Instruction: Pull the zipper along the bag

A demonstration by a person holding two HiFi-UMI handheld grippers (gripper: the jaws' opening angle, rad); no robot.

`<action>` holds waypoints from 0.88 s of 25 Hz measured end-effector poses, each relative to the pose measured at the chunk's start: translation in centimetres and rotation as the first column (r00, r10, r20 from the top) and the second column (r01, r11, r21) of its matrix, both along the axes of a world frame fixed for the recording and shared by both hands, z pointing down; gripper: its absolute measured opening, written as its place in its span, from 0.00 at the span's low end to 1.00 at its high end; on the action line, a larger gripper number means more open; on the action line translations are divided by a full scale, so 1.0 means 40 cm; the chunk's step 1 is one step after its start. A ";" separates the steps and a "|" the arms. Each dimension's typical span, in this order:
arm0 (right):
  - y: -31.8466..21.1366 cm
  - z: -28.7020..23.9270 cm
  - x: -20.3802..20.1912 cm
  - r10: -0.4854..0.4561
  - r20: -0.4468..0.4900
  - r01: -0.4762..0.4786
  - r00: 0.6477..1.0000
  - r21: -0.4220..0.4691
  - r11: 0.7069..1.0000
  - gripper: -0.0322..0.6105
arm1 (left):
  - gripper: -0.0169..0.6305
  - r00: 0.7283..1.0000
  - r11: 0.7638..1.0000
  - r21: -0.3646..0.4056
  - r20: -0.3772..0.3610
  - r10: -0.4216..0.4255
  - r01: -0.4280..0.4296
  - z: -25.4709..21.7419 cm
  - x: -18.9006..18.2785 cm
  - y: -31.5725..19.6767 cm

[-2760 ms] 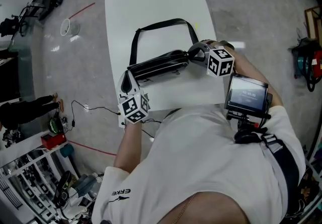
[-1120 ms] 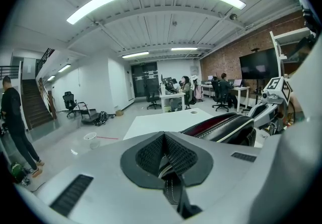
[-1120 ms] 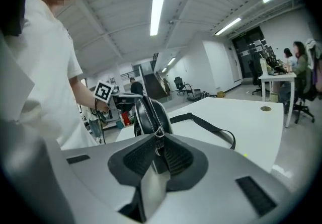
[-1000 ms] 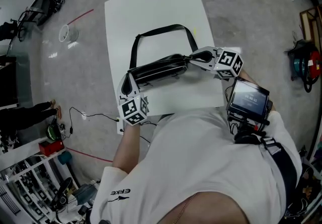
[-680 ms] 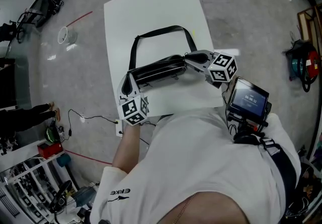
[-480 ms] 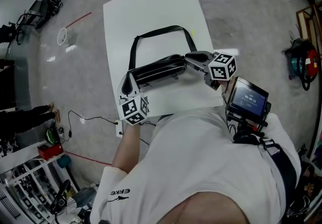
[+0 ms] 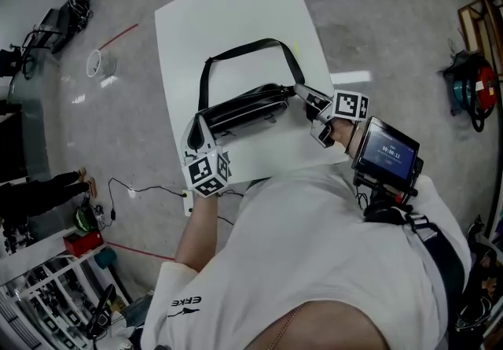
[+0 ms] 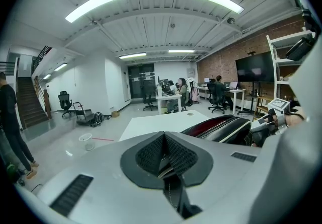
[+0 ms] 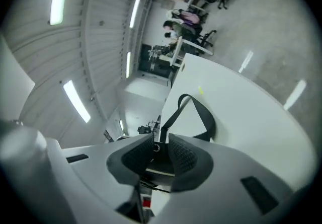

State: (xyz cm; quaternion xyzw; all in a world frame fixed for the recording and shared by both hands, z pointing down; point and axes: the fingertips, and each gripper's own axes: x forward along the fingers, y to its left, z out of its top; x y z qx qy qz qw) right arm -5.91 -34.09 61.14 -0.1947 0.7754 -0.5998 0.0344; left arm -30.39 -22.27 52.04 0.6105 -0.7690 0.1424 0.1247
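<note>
1. The white table point(image 7: 236, 18) carries the black bag point(image 7: 244, 108), which lies across its middle. In the head view the person's white-shirted torso point(image 7: 314, 262) fills the space on the near side of the bag and hides the table's near edge.
2. The strap point(image 7: 236, 49) lies in a flat loop on the table on the far side of the bag.
3. The left gripper point(image 7: 198, 123) is at the bag's left end, its jaws pressed together on a thin fold of the bag's material.
4. The right gripper point(image 7: 302, 92) is at the bag's right end, its jaws almost together and pinching a small metal piece point(image 9: 155, 147) of the bag. Whether that piece is the zipper pull cannot be told.
5. A screen device point(image 7: 385, 150) sits to the right of the bag, just behind the right gripper.
6. On the floor well to the left of the bag are a white cup point(image 7: 96, 64), a red line point(image 7: 122, 27) and a thin dark cable point(image 7: 149, 183).
7. Only the left gripper view shows the bag's top parted, with red lining point(image 8: 214, 123) inside, and people at desks point(image 8: 219, 87) far beyond the bag. From the head view the bag looks all black.
</note>
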 end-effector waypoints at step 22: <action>0.063 0.027 -0.032 0.307 0.373 -0.081 0.875 -0.513 0.854 0.19 | 0.03 0.998 0.998 -0.052 0.043 0.046 -0.044 -0.016 -0.003 0.028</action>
